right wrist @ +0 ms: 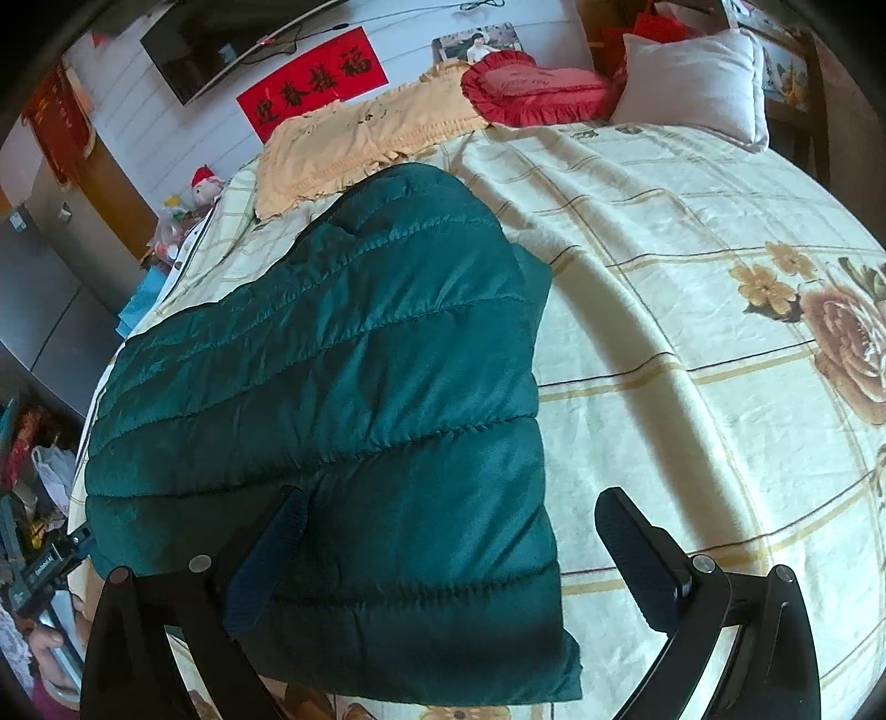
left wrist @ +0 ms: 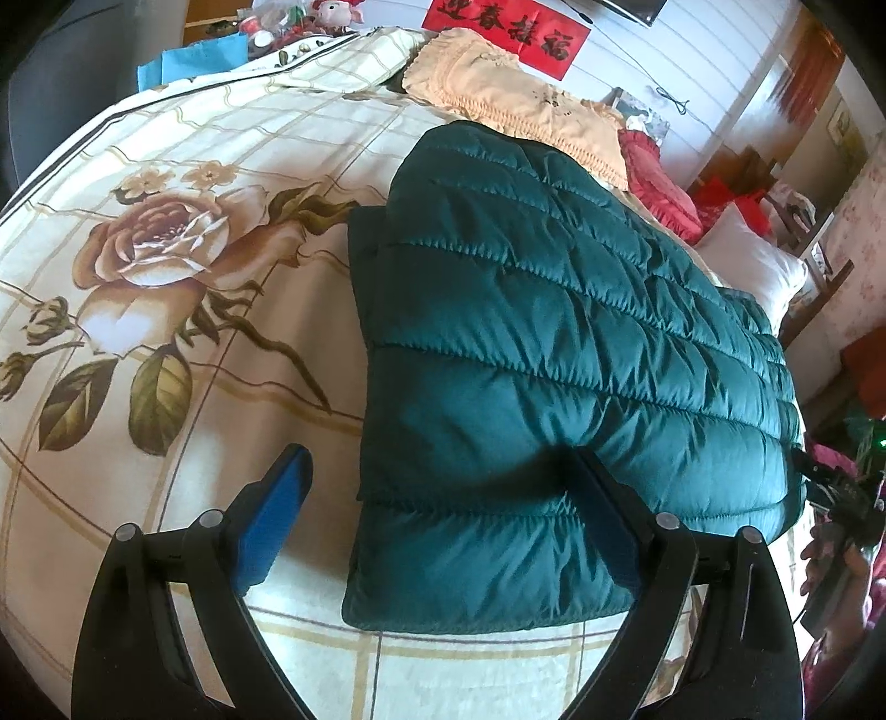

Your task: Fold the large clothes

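Observation:
A dark green quilted puffer jacket [left wrist: 554, 332] lies folded flat on a cream floral bedspread [left wrist: 166, 277]. My left gripper [left wrist: 443, 487] is open and hovers over the jacket's near left corner, holding nothing. In the right wrist view the jacket [right wrist: 360, 399] fills the left half. My right gripper [right wrist: 448, 531] is open above the jacket's near right corner, empty. The other gripper shows at the edge of each view, in the left wrist view [left wrist: 830, 487] and in the right wrist view [right wrist: 50, 570].
A peach frilled pillow cover [right wrist: 354, 138], a red heart cushion [right wrist: 531, 88] and a white pillow [right wrist: 698, 77] lie at the head of the bed. A red banner [right wrist: 310, 83] and a dark screen [right wrist: 205, 50] hang on the wall. Clutter stands beside the bed [right wrist: 33, 471].

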`<action>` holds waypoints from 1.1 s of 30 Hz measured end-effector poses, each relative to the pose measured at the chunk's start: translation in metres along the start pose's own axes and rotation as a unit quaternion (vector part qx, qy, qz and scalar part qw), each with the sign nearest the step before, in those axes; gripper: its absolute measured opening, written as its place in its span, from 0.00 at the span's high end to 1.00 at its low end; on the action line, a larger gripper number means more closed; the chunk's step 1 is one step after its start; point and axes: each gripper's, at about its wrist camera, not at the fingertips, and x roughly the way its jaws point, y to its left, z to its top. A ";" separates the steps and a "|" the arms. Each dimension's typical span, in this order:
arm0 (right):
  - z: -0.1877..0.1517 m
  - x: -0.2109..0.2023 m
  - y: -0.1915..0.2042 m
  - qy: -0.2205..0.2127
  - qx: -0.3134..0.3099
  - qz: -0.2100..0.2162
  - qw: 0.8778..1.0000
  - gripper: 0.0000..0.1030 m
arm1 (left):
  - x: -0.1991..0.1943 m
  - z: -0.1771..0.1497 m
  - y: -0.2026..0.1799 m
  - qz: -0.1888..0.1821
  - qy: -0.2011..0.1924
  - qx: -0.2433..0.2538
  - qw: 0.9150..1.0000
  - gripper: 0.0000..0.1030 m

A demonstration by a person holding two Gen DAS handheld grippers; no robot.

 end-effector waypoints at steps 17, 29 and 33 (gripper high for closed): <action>0.013 0.030 0.006 0.026 -0.002 0.054 0.998 0.00 | 0.017 0.004 0.011 -0.042 0.018 -0.032 0.998 0.00; 0.017 0.046 0.015 0.046 -0.009 0.076 0.996 0.00 | 0.024 0.007 0.007 -0.061 0.027 -0.056 0.996 0.00; 0.019 0.055 0.012 0.062 0.007 0.103 0.993 0.00 | 0.025 0.006 0.001 -0.061 0.024 -0.051 0.997 0.00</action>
